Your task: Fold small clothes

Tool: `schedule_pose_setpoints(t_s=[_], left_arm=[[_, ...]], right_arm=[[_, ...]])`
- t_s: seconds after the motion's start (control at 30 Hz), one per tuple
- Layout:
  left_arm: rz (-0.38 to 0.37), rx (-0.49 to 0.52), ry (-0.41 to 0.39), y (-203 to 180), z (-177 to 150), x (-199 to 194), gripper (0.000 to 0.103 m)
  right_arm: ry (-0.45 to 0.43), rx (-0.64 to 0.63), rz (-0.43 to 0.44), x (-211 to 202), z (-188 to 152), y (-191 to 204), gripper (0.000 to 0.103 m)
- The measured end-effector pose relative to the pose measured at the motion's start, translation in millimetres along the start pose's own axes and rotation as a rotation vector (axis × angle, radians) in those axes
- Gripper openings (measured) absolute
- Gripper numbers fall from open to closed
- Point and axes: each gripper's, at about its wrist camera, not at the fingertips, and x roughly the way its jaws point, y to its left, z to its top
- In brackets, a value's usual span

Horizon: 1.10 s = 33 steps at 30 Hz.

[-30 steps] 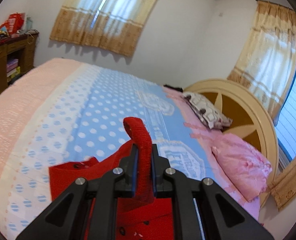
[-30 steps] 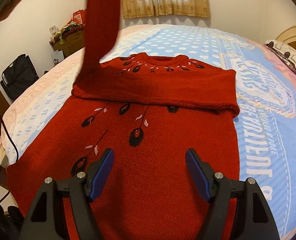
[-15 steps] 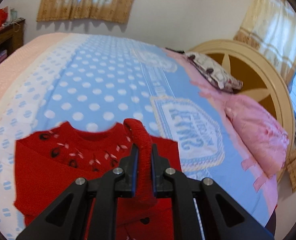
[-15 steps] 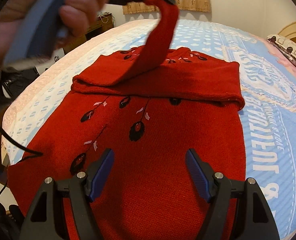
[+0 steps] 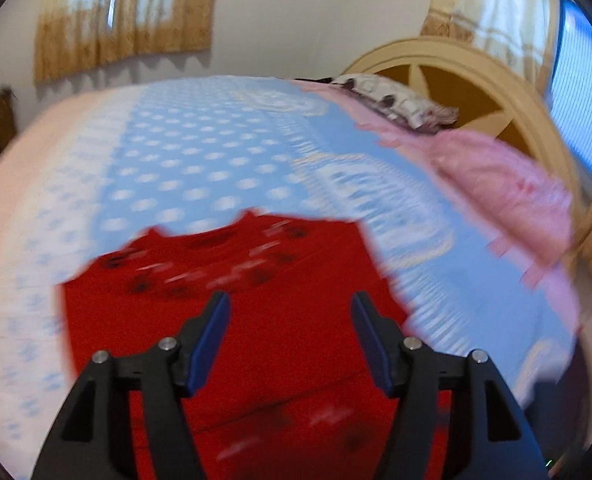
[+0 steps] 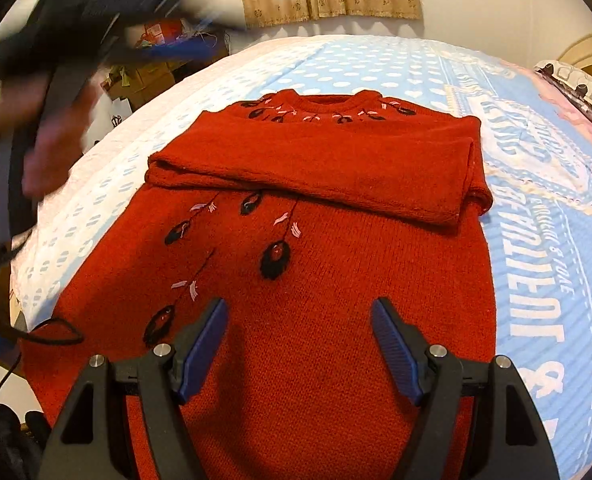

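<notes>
Bed (image 6: 376, 64) with blue dotted sheet fills both views. Red sweater (image 6: 316, 280) lies flat on it, neck at 12 o'clock, both sleeves folded across the chest. Pink pillow (image 5: 508, 196) at 3 o'clock in left view. Left gripper (image 5: 289, 336): jaws just opened, nothing between them. Right gripper (image 6: 298, 346): jaws apart, empty, above the sweater's lower body.

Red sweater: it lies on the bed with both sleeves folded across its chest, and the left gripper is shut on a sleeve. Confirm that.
Not quite. The left gripper has just opened, nothing between its jaws, per the left wrist view. The red sweater lies on the bed, sleeves folded across.
</notes>
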Motion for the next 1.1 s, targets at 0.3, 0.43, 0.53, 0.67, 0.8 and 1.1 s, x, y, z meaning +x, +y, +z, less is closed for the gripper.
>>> schedule_pose_setpoints(t_s=[0.3, 0.43, 0.53, 0.67, 0.8, 1.1], left_arm=[[0.262, -0.037, 0.1, 118, -104, -19, 0.074], [0.232, -0.046, 0.091, 114, -108, -6, 0.074], [0.19, -0.074, 0.059, 106, -95, 5, 0.076], [0.285, -0.056, 0.09, 114, -96, 26, 0.079], [0.294, -0.135, 0.111, 138, -104, 34, 0.093], [0.259, -0.222, 0.105, 151, -114, 33, 0.101]], right_arm=[[-0.02, 0.075, 0.018, -41, 2, -20, 0.075], [-0.002, 0.094, -0.069, -56, 18, -38, 0.075], [-0.018, 0.174, -0.079, -61, 36, -62, 0.075], [0.002, 0.21, -0.126, -42, 56, -82, 0.071], [0.098, 0.236, -0.076, 8, 65, -91, 0.045], [0.04, 0.2, -0.121, 13, 74, -90, 0.011]])
